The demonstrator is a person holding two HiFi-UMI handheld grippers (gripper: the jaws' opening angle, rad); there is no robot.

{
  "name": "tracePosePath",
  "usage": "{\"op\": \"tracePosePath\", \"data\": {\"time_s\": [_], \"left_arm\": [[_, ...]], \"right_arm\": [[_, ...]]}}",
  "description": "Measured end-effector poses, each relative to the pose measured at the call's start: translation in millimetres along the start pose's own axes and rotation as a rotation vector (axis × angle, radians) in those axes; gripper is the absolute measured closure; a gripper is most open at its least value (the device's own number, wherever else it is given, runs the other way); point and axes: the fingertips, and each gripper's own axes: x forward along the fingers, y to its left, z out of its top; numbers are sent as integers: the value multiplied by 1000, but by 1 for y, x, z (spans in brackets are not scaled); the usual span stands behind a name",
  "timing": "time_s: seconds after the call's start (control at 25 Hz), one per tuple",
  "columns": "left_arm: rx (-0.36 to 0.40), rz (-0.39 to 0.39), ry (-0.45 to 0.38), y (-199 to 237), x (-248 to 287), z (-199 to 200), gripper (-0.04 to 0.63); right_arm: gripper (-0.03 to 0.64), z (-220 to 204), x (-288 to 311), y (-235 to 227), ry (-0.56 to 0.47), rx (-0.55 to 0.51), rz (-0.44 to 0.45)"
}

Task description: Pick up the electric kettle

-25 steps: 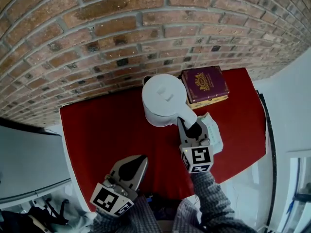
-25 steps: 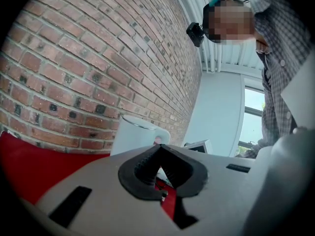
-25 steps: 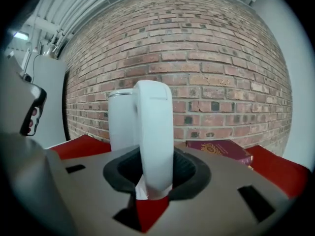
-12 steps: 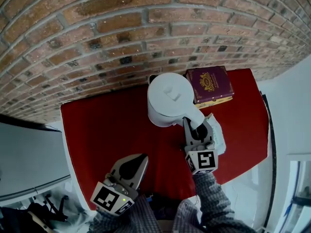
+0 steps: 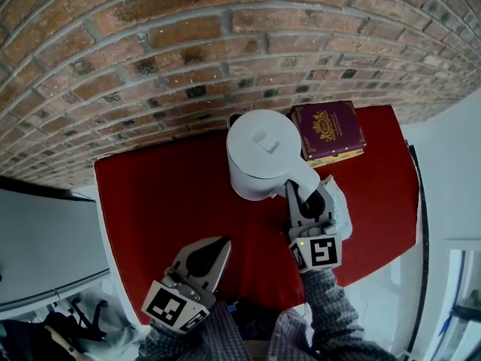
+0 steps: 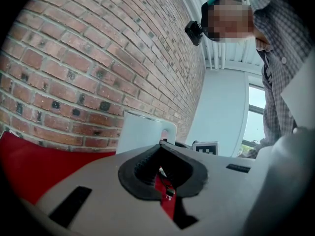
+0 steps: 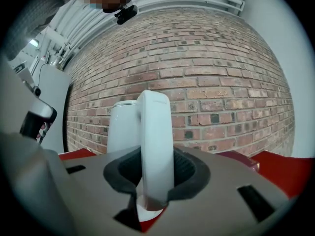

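1. Red cloth (image 5: 165,201) covered the table below a brick wall (image 5: 188,51).
2. The right gripper (image 5: 301,198) had its jaws closed on the upright white handle (image 7: 155,141), with the pads pressing its two flat sides.
3. Beyond the fingertips the electric kettle (image 5: 259,153) stood upright near the wall, just beside a purple box (image 5: 328,130). Whether its base had left the cloth could not be told.
4. The shell looked stiff, smooth and probably slippery. With water inside, its weight would hang off the handle and tip it, so a firm hold on the handle seemed right.
5. The left gripper (image 5: 219,245) was closed on nothing, well apart at the near edge.
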Motion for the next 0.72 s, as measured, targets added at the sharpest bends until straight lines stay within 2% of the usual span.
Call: {"op": "tracePosePath", "data": {"time_s": [0.52, 0.72], "left_arm": [[-12, 6, 48, 8, 9, -12, 589], [-55, 4, 94, 18, 22, -29, 589]], "right_arm": [[497, 9, -8, 2, -30, 22, 13], [497, 15, -8, 4, -46, 18, 25]]}}
